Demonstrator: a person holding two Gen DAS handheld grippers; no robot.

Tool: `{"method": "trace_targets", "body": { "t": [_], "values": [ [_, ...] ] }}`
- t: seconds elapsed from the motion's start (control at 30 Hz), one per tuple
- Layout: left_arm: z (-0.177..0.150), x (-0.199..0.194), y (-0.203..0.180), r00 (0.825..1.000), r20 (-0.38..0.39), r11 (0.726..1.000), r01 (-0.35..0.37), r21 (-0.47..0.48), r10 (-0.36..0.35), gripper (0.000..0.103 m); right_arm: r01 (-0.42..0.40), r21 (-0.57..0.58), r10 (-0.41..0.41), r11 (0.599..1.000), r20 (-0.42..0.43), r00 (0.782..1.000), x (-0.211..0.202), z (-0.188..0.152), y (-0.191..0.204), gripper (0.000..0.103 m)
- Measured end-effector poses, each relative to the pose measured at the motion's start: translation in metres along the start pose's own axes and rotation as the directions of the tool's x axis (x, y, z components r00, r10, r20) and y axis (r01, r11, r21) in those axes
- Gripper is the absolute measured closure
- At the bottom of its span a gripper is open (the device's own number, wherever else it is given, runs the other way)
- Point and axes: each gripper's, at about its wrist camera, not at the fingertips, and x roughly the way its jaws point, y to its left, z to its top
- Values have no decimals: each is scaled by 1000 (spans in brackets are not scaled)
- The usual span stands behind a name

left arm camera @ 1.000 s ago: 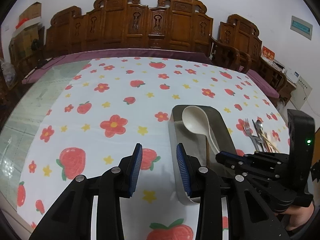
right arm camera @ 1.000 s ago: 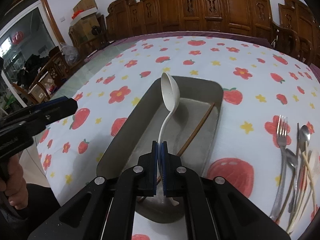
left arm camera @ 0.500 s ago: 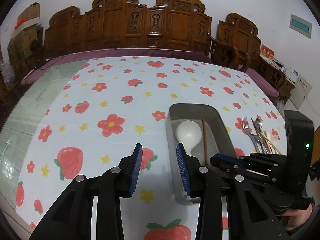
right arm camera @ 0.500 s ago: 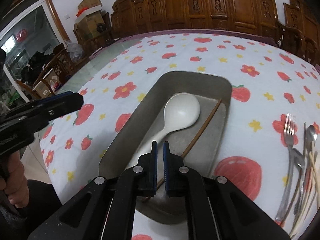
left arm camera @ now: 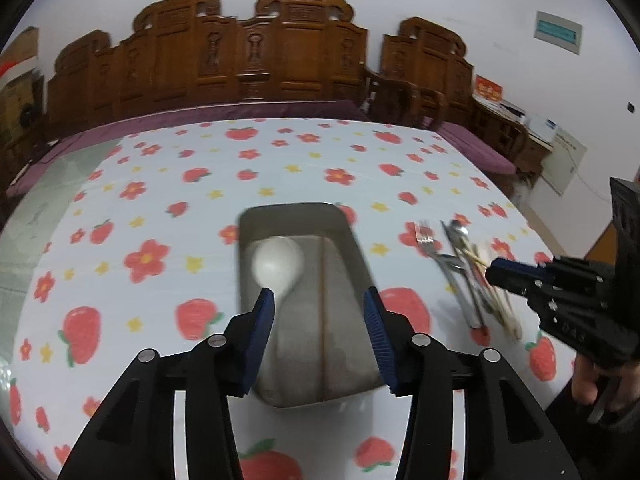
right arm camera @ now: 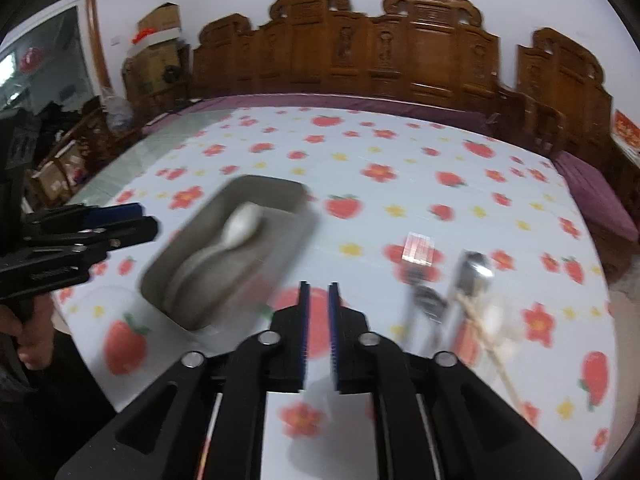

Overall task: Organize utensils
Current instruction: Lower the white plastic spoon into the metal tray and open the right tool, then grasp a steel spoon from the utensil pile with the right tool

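Observation:
A grey metal tray (left arm camera: 356, 256) (right arm camera: 188, 232) lies on the strawberry-print tablecloth. In it lie a white ladle-like spoon (left arm camera: 278, 264) (right arm camera: 240, 226) and a brown chopstick (left arm camera: 322, 300). My left gripper (left arm camera: 319, 312) is open and empty, its fingers above the tray's near end. My right gripper (right arm camera: 318, 320) (left arm camera: 492, 272) is slightly open and empty, to the right of the tray. A pile of utensils lies to the right: a fork (left arm camera: 430, 244) (right arm camera: 418, 264), metal spoons (left arm camera: 460, 236) (right arm camera: 474, 268) and pale chopsticks (left arm camera: 500, 304) (right arm camera: 490, 332).
Carved wooden chairs (left arm camera: 248, 52) (right arm camera: 380, 48) line the far side of the table. The tablecloth (left arm camera: 160, 184) runs wide to the left and behind the tray. The table's near edge lies just below the grippers. Boxes and clutter (right arm camera: 60, 172) stand left.
My right gripper let go of the white spoon, which now lies in the tray, and moved right toward the utensil pile. My left gripper moved right over the tray and opened wider.

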Motion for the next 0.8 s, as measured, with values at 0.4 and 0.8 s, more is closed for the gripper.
{"method": "trace_targets", "body": {
  "t": [0.4, 0.8],
  "values": [
    [-12, 17, -45, 1000, -7, 997, 21, 71, -20, 27, 79, 49, -73, 996, -107, 992, 46, -37, -70, 88],
    [-21, 29, -78, 999, -14, 992, 53, 115, -52, 27, 57, 32, -51, 998, -160, 986, 76, -40, -71, 88]
  ]
}}
